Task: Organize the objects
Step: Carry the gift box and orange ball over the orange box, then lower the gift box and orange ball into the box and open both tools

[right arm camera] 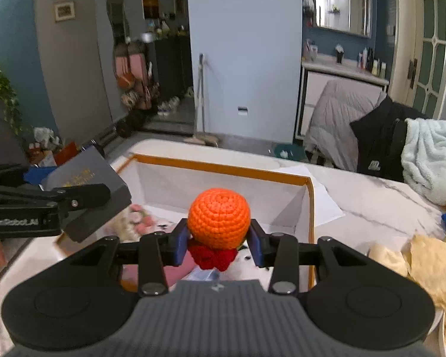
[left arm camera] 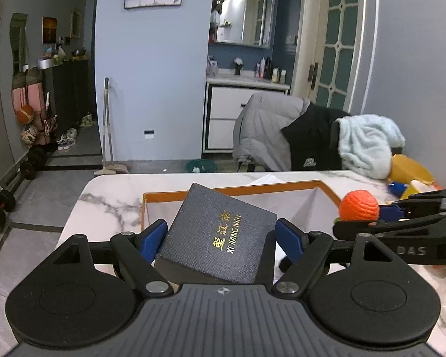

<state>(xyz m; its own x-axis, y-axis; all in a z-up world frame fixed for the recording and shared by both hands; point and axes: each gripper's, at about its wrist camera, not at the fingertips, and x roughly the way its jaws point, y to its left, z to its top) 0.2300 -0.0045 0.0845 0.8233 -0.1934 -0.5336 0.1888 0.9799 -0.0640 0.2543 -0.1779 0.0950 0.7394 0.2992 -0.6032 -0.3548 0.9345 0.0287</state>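
Left tool (left arm camera: 221, 235) pinching box (left arm camera: 220, 235), right tool (right arm camera: 218, 239) pinching doll (right arm camera: 219, 218); we lower both level into bin (right arm camera: 223, 168) at 12 o'clock

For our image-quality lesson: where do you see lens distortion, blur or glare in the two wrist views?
Left wrist view: door frame bows, dark vignette corners, mirror glares, gift box sharp. Right wrist view: same fisheye bowing, crochet ball sharp, left gripper at the edge slightly soft.
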